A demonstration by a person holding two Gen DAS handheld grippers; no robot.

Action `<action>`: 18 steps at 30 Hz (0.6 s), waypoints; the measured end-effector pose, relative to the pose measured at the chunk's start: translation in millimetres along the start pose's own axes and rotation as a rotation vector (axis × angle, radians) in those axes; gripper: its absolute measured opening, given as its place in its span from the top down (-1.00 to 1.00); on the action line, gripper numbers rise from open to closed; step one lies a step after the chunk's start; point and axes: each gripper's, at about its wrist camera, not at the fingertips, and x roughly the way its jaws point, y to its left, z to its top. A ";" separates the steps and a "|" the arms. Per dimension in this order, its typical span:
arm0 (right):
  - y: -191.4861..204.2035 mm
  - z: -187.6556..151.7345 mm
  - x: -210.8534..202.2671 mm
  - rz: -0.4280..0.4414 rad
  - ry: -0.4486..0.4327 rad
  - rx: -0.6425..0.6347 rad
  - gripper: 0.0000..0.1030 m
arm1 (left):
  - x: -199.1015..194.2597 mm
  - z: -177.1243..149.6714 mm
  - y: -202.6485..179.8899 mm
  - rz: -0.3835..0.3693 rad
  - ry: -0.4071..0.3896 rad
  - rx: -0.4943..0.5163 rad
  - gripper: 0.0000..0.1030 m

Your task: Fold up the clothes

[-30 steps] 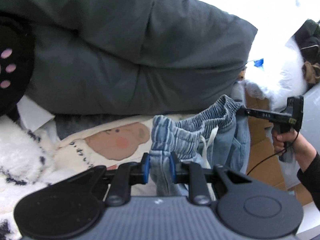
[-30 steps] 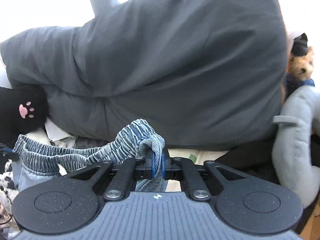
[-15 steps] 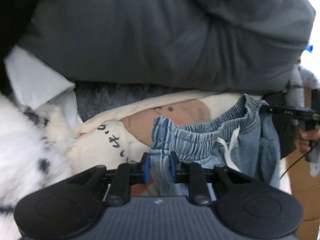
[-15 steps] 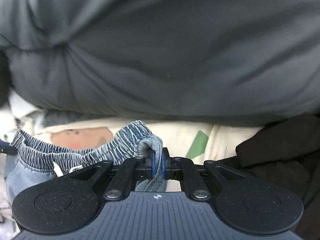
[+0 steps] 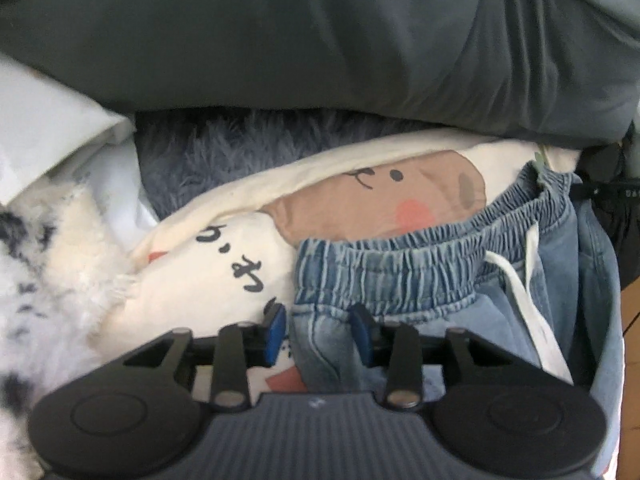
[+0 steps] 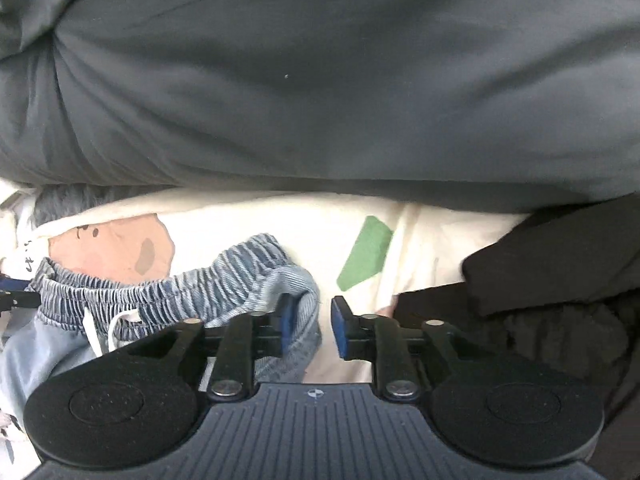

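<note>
**Gripper state.** The left gripper (image 5: 319, 332) has its jaws apart, with a hanging fold of the denim trousers (image 5: 400, 276) between the two blue pads. The fabric lies close to the right-hand pad and I see no pinch. The right gripper (image 6: 313, 322) is also parted. The bunched waistband corner rests against its left-hand pad, and the gap to the other pad shows only cloth beneath.

**Position of the work.** The trousers lie on the cream printed cloth (image 5: 224, 264), near side of the grey duvet (image 5: 320, 40). The elastic waistband (image 5: 420, 256) runs left to right between the two grippers, one end at each. The legs run toward me, under the tools and out of view. A black garment (image 6: 540, 280) lies just right of the right gripper.

**Stage.** Parted jaws at both waistband ends fit two readings: corners about to be clamped, or corners just laid down. The pictures do not settle which, and I cannot tell how many folds the trousers carry.

**Good practice, as I judge it.**
- Keep both tools level so the waistband stays straight.
- Keep the white drawstring (image 5: 520, 292) clear of the pads.
- Take denim only, and do not catch the cream cloth beneath.
- The elastic gathers, so expect the band to bunch when slack.
</note>
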 end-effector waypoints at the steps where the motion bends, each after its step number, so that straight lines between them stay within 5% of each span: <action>1: 1.9 1.3 -5.3 0.003 -0.006 -0.015 0.27 | -3.3 -1.0 1.4 -0.003 -0.001 -0.003 0.18; 8: 2.6 11.3 -9.6 0.066 -0.039 0.038 -0.24 | -4.7 1.4 6.6 -0.032 -0.004 -0.033 0.18; 18: 12.0 -11.1 36.8 0.037 0.051 0.027 -0.25 | 18.3 -7.8 -18.6 0.028 -0.010 0.081 0.15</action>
